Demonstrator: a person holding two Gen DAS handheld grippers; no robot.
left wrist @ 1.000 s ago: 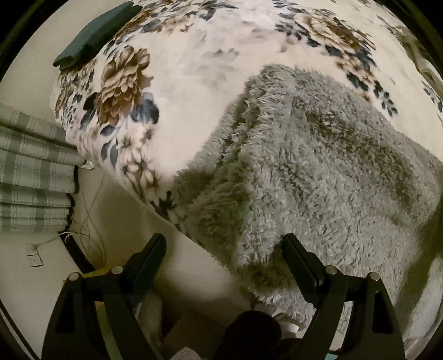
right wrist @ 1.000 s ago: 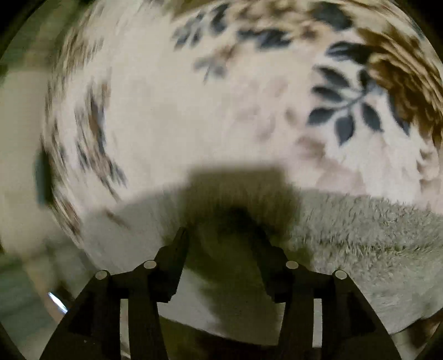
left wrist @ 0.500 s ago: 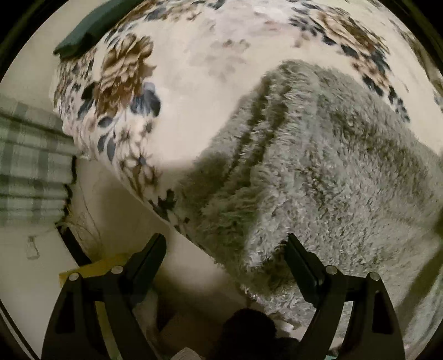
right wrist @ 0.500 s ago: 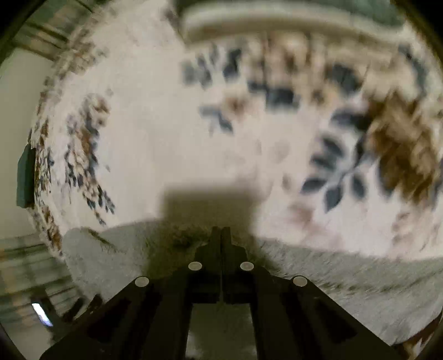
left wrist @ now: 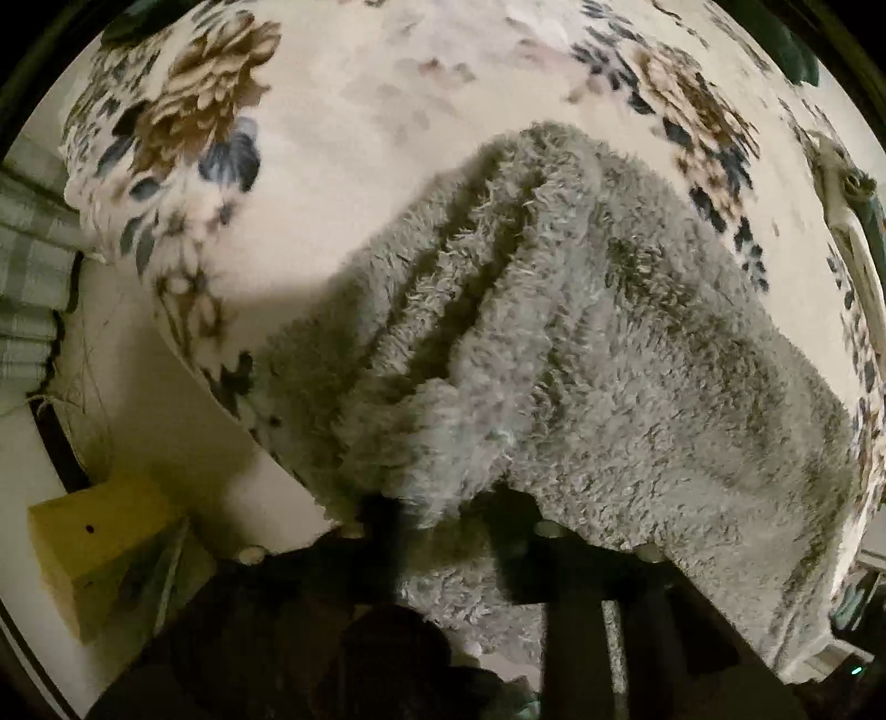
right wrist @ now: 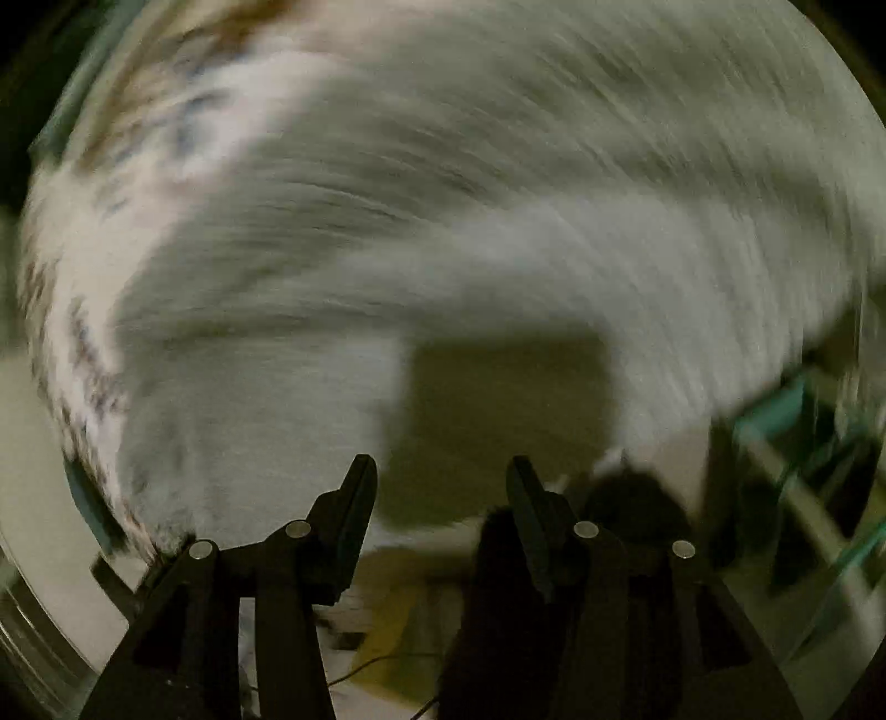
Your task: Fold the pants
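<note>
where pants overhang blanket, yellow box sits below.

A bed under a cream floral blanket carries it all. The fluffy grey pants lie bunched on the blanket, their near edge spilling over the bed's side; a dark green item rests at the far edge.

Left tongs closing, right tongs parting
</note>
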